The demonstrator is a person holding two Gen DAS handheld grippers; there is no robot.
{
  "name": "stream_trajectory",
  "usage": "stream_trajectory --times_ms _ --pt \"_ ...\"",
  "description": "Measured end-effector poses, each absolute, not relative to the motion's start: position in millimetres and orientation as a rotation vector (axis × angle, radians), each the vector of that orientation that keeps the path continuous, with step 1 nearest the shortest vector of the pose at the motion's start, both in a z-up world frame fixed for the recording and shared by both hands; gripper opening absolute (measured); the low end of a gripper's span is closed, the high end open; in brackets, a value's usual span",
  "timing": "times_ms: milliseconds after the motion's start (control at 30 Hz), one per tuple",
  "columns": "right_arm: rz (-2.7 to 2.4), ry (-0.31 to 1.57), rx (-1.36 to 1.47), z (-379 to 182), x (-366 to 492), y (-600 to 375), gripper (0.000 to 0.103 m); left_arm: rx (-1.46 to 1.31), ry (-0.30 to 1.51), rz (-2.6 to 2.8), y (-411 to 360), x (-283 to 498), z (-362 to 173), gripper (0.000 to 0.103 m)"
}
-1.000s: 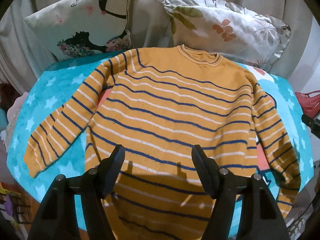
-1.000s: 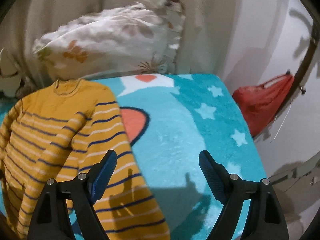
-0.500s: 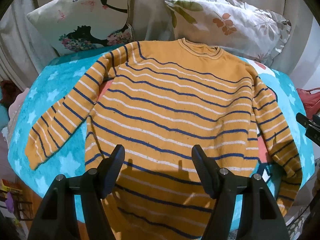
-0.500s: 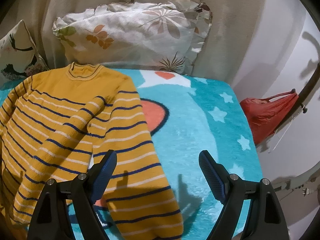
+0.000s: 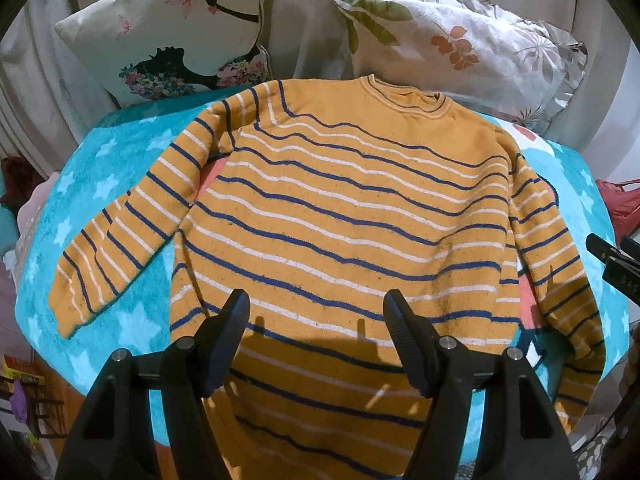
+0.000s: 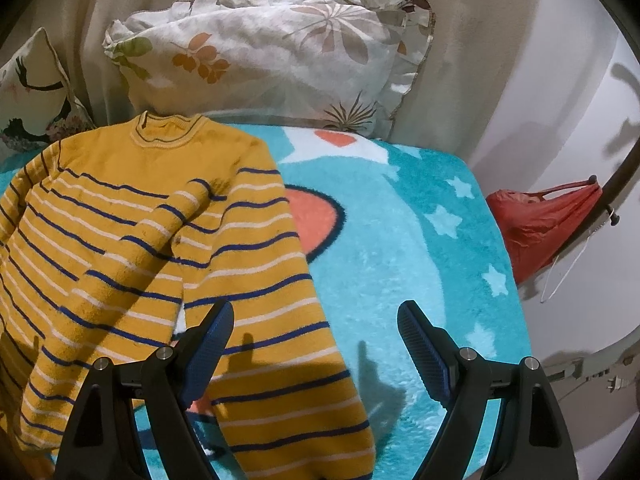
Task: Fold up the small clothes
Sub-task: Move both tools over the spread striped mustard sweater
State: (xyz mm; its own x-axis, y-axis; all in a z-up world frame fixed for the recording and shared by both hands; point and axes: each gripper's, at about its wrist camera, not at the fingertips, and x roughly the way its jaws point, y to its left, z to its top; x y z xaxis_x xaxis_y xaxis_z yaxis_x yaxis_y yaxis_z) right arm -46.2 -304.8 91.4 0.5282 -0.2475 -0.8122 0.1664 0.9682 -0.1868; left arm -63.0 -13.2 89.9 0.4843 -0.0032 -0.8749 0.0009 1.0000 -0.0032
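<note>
Now we hold the left gripper [image 5: 316, 336] above the near hem of the striped sweater [image 5: 344, 216], its jaws spread wide and holding nothing. The sweater, mustard yellow with navy and white stripes, lies flat and face up on a turquoise star-print blanket [image 5: 100, 184], collar at the far end and both sleeves angled outward and toward us. Its left sleeve [image 5: 120, 236] rests well out on the blanket; its right sleeve [image 6: 280, 320] runs down close beside the body.

We hold the right gripper [image 6: 316, 340] over that right sleeve near the cuff, jaws likewise wide apart and empty, the left jaw above the striped knit and the right jaw above bare blanket [image 6: 420, 248]. At the far edge, a leaf-print pillow [image 6: 272, 60] with a ruffled edge leans behind the collar, and a cushion with a black silhouette figure [image 5: 180, 36] sits to its left. A red bag [image 6: 548, 224] hangs off to the right, past the blanket's edge.
</note>
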Motion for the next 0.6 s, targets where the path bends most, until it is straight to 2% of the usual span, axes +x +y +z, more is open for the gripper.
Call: stream_trajectory --times_ms 600 --pt "-0.181 1.021 -0.121 79.2 -44.6 -279.6 0.087 -0.003 1.099 -0.004 -14.8 -65.0 78.3 0.069"
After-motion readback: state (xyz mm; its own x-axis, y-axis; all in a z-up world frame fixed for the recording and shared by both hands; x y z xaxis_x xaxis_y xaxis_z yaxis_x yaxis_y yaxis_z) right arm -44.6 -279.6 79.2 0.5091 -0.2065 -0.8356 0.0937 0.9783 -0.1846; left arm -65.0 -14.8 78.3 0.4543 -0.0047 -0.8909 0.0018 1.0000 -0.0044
